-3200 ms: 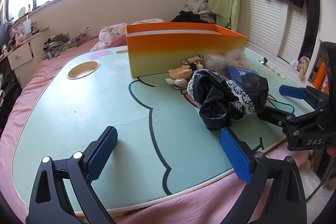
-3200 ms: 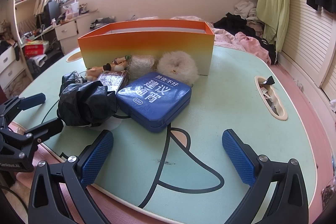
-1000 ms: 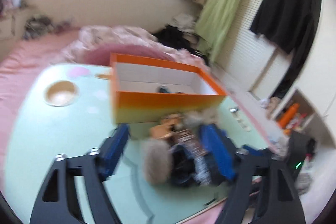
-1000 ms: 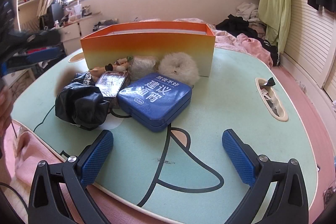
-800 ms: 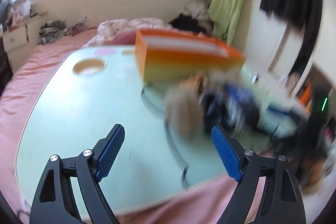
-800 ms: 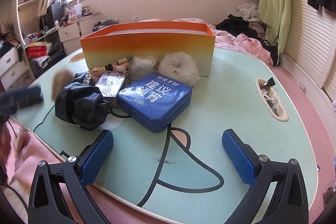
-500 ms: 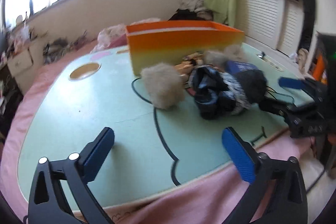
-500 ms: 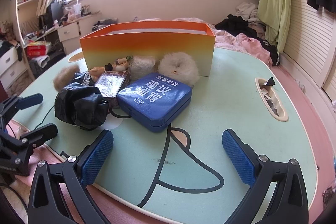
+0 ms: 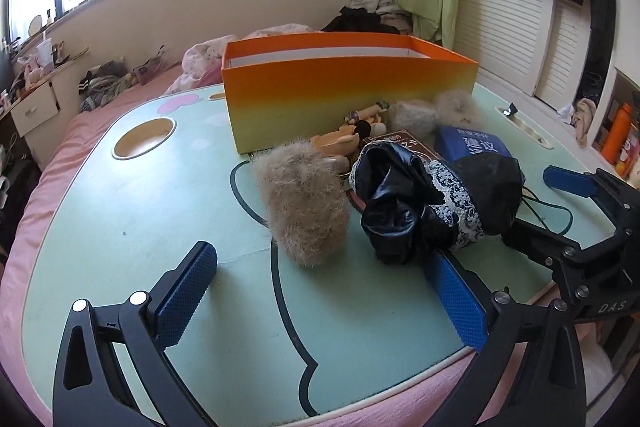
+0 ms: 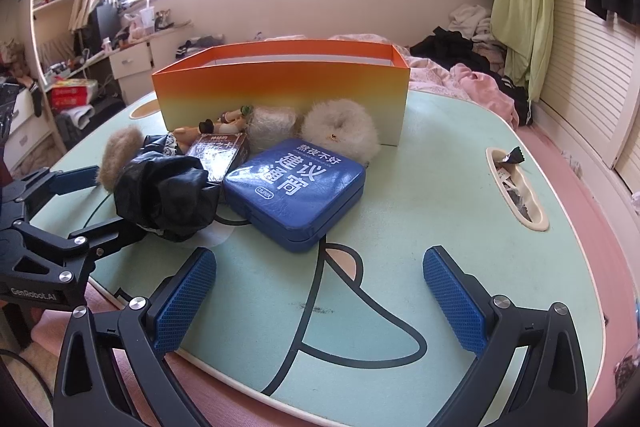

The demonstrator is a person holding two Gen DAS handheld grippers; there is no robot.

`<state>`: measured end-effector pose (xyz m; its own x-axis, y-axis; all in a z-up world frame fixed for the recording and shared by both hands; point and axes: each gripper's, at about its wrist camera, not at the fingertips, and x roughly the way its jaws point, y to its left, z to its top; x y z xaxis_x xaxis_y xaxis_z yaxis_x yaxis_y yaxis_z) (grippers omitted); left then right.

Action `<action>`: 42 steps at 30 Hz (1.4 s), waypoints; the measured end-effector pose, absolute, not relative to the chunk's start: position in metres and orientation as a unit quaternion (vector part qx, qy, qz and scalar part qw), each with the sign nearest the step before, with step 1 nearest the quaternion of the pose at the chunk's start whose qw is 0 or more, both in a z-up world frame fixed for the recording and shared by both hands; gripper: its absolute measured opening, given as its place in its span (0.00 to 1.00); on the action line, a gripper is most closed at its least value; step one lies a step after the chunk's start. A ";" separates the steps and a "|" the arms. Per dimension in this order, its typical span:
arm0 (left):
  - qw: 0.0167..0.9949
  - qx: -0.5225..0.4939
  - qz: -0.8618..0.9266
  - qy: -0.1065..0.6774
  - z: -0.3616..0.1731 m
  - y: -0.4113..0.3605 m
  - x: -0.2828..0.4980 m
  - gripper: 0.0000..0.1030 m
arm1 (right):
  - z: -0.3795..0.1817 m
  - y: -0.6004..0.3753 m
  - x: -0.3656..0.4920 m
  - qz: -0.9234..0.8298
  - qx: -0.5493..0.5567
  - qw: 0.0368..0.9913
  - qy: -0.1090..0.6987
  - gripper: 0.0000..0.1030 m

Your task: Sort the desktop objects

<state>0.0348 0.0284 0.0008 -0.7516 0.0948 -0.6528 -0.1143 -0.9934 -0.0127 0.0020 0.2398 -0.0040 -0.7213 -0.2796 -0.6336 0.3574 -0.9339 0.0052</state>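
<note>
Tan fur is what sits nearest my left gripper (image 9: 320, 303): a fluffy tan pom-pom (image 9: 304, 203) lying on the table just ahead of the spread fingers, with nothing between the pads. I judge it very light and soft, so it should squash under the pads; I would take it across its middle, where the fluff is thickest, and close gently so it does not spring out.

Touching it on the right lies a crumpled black satin cloth with lace trim (image 9: 424, 199), limp and probably slippery; a pinch on a thick fold looks safest. Behind that, the blue zip case (image 10: 294, 191) looks stiff and flat, best taken by an edge. A white fluffy ring (image 10: 340, 133) rests against the orange box (image 10: 280, 83), near a small figurine (image 9: 340, 141) that looks fragile.

My right gripper (image 10: 320, 303) hangs spread wide over bare table, holding nothing, well short of the case.

All of this sits on a mint-green cartoon-printed table (image 9: 120, 227), smooth and likely slick, with a round cup recess (image 9: 144, 137) at the far left. It rests on a pink bed in a cluttered bedroom, bright windows behind.
</note>
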 end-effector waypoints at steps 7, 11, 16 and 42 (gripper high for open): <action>0.056 -0.344 0.937 0.013 0.001 0.027 0.037 1.00 | -0.004 0.239 0.008 -0.925 0.330 0.177 0.060 1.00; 0.057 -0.344 0.937 0.012 0.002 0.026 0.038 1.00 | 0.006 0.243 0.016 -0.933 0.313 0.172 0.052 0.99; 0.056 -0.344 0.937 0.012 0.002 0.026 0.038 1.00 | 0.059 0.239 0.012 -0.936 0.279 0.216 -0.012 0.99; 0.058 -0.343 0.937 0.011 0.004 0.026 0.037 1.00 | 0.047 0.184 -0.111 -0.902 0.396 0.170 -0.017 0.99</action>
